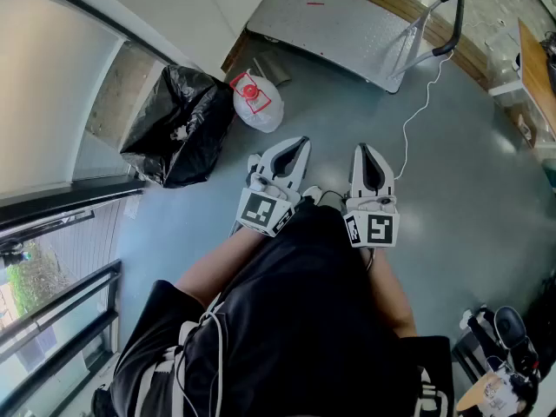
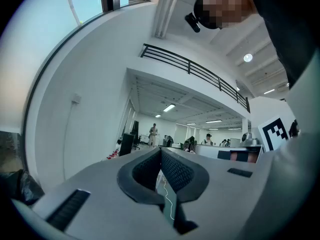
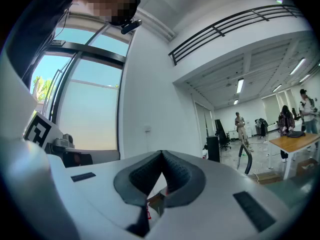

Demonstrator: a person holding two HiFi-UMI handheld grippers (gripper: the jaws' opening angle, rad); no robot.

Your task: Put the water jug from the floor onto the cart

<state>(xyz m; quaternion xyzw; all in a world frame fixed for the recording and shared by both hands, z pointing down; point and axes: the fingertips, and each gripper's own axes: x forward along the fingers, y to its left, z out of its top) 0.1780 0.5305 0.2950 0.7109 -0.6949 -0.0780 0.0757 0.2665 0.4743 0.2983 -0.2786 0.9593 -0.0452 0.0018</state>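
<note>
In the head view the water jug [image 1: 257, 102], pale with a red cap and label, lies on the grey floor beside a black rubbish bag [image 1: 178, 124]. The flat grey cart [image 1: 334, 24] stands beyond it at the top, its black handle [image 1: 452, 16] on the right. My left gripper [image 1: 298, 143] and right gripper [image 1: 363, 149] are held side by side in front of my body, pointing level, a short way back from the jug. Both are shut with nothing between the pads, as the left gripper [image 2: 161, 149] and right gripper [image 3: 161, 154] views show.
A white cable [image 1: 419, 111] trails across the floor from the cart handle. A wooden table [image 1: 536, 68] stands at the right edge, with shoes and small items [image 1: 508, 337] at the bottom right. A wall and a dark railing [image 1: 61, 320] run along the left.
</note>
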